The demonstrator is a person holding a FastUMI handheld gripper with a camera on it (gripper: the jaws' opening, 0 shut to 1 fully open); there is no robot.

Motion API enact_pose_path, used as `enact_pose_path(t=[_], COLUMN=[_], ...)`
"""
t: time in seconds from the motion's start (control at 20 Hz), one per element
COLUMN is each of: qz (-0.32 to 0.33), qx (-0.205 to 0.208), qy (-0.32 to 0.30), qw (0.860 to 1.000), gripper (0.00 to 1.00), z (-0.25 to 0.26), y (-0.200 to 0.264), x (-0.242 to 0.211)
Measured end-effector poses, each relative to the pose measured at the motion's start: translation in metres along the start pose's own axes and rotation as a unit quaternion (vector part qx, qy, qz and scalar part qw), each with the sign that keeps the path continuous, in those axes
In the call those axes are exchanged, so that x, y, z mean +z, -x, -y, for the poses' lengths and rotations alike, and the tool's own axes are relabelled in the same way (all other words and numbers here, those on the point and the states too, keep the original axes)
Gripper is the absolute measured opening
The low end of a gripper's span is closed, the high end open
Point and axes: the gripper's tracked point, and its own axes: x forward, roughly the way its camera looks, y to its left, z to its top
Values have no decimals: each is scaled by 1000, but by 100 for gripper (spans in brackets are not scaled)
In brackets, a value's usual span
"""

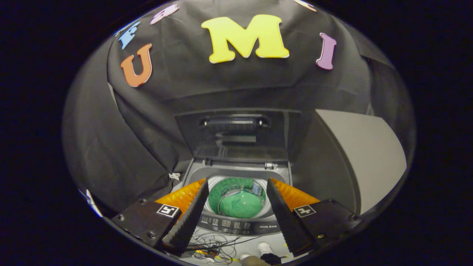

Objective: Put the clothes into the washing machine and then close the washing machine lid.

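One gripper (236, 184) is in view, its two fingers spread wide apart with nothing held between them and neither one touching anything. Each finger carrier bears one square marker, two in all. The left finger (190, 214) angles inward from the near left, and beyond it hangs the dark cloth wall (140, 140).

Between the two fingers, and some way beyond them, stands one top-loading washing machine (238, 173). Its one lid (236, 133) is raised upright against the cloth at the back, with one dark handle bar (234, 123) across its upper part. Two hinge points are visible at the lid's base, one at each rear corner. The round drum opening is exposed, and inside it lies one mass of green clothes (240, 205), resting low in the tub; whether it is one garment or several cannot be told. One control panel (240, 225) runs along the near edge of the machine.

On the floor in front of the machine lies one tangle of thin cables (212, 245). To its right, two white shoes (264, 248) of a person are partly visible.

The right finger (282, 218) angles inward from the near right. Beyond it, right of the machine, stands one large grey panel (362, 155), upright and close beside the machine.
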Motion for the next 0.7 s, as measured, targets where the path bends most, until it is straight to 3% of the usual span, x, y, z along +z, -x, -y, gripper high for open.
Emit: enact_pose_path(t=[0.25,0.7], qz=[40,58], qx=[-3,-29], qy=[-6,-11], qw=[999,998], gripper=[98,98], z=[-10,-13], y=[15,-29], x=[76,149])
